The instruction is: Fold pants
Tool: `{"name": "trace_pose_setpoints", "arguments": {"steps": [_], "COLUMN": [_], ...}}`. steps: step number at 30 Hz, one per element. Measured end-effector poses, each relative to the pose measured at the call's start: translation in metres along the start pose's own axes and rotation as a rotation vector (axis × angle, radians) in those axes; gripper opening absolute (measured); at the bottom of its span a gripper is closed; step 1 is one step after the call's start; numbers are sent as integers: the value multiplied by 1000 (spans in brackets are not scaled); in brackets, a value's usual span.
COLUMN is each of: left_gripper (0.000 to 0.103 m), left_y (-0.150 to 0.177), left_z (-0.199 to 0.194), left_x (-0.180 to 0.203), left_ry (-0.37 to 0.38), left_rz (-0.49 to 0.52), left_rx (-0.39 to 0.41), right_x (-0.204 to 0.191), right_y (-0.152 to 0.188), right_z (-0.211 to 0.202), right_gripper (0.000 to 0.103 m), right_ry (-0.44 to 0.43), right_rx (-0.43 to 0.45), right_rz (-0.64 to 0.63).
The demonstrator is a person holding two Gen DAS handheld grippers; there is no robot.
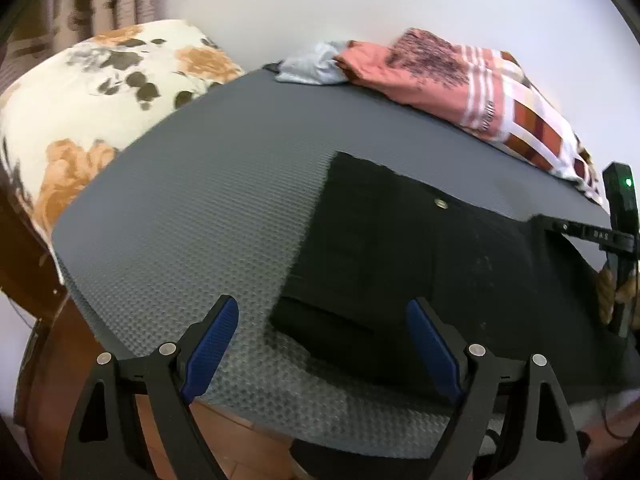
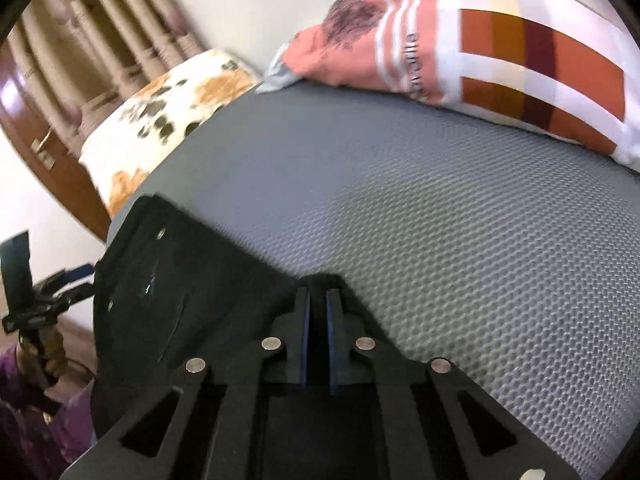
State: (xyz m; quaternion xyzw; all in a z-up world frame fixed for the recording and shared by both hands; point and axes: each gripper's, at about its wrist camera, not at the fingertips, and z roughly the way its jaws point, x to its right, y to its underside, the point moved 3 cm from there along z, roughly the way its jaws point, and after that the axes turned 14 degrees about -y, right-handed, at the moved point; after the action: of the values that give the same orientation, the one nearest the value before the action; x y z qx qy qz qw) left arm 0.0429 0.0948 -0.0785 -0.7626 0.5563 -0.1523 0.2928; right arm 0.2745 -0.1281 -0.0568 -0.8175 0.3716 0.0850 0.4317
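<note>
- The black pants [image 1: 420, 264] lay on the grey textured mat [image 1: 200, 208], their right end cut off by the frame; long axis ran left-right across the left wrist view.
- The left gripper [image 1: 322, 316] hung wide apart above the near edge, holding nothing.
- The right gripper [image 2: 319, 294] was clamped on a pinch of black fabric.

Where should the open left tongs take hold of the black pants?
Likely the near corner of the black pants, approached from above and the front. That folded edge lies flat on the grey mat, directly ahead of the left tongs, while the right tongs pinch another edge.
</note>
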Motion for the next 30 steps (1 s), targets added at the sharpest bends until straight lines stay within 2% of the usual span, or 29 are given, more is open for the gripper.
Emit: {"name": "trace_pose_setpoints", "arguments": {"steps": [4,6,8,12,14,16,19,21,23,25,26,28,30], "left_gripper": [87,87,87,89,90,92,103,103,103,103,103,103,103], "left_y": [4,4,1,-2,-1,1,1,0,-2,-6,-9,-13,-14], "left_z": [14,15,13,13,23,27,37,41,37,26,17,1,-13], "left_x": [-7,-10,-13,-8,-3,-4,-10,-13,-9,-3,1,5,10], "left_ry": [0,18,2,-27,-69,-37,-34,-14,-42,-106,-151,-203,-213], "left_rz": [-20,-38,-45,15,73,61,43,32,63,110,142,180,201], "left_rx": [-54,-54,-37,3,-19,-20,-25,-20,25,84,132,224,289], "right_x": [12,9,6,8,7,8,11,17,24,32,33,28,18], "right_y": [-1,-1,-2,-2,-2,-2,-3,-2,-2,-2,0,7,27], "right_z": [7,8,10,10,10,11,10,8,5,-2,-11,-39,-77], "right_gripper": [5,4,5,7,8,9,10,11,12,28,44,44,44], "right_ry": [17,32,52,64,81,87,66,26,-28,-35,-6,29,17], "right_rx": [12,12,7,15,17,18,27,39,54,83,118,226,340], "right_rz": [26,12,-10,2,-2,-2,20,55,110,188,236,268,310]}}
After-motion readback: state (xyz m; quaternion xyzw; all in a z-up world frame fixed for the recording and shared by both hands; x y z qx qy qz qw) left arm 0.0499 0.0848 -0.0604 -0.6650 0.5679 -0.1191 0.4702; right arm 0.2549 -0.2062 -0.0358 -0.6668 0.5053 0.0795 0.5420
